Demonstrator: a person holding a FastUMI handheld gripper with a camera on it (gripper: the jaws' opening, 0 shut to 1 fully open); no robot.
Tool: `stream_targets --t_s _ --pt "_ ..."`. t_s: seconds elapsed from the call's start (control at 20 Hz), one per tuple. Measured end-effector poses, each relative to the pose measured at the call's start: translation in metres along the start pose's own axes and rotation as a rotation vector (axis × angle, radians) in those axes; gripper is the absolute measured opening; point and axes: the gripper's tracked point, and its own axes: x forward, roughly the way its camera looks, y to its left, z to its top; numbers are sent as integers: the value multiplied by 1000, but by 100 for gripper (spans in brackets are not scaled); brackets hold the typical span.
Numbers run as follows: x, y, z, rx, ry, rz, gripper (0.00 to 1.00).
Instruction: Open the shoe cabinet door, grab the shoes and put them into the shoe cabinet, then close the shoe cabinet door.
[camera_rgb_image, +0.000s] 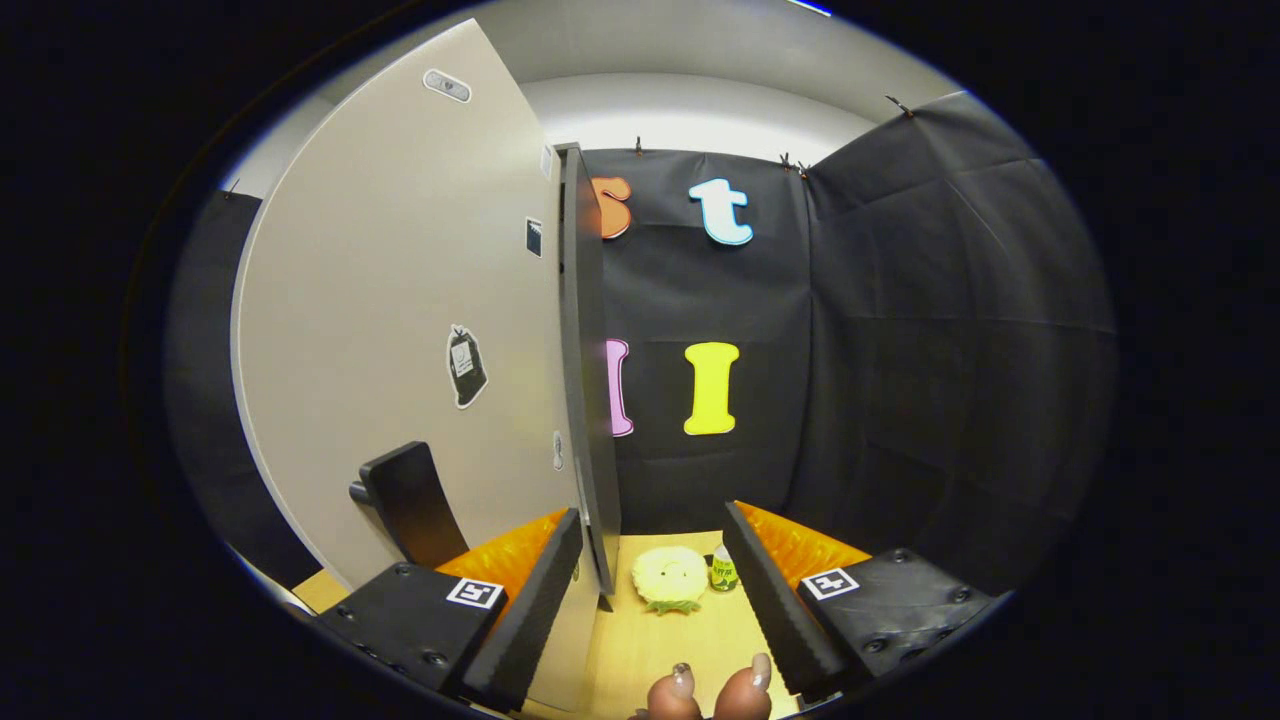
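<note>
Standing tall on the left, the pale cabinet door (400, 300) carries a dark handle (410, 500) low down, just beyond the left finger; its near edge (590, 380) juts between the fingers. The cabinet's inside is hidden behind it. The gripper (650, 590) gapes wide, holding nothing. Farther right, on the wooden floor (650, 650), lie a round yellow toy (670, 577) and small bottle (723, 570). Two fingertips (685, 690) show nearest, cut off.

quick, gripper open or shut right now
Gripper: open, holding nothing; the cabinet door edge stands between its fingers.
</note>
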Motion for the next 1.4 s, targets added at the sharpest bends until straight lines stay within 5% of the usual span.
stream_targets --t_s 0.6,0.95,1.4 --pt "0 132 -11 24 -27 -54 93" --pt "5 217 -11 1 -48 19 96" --pt "-5 248 -18 -11 -50 6 97"
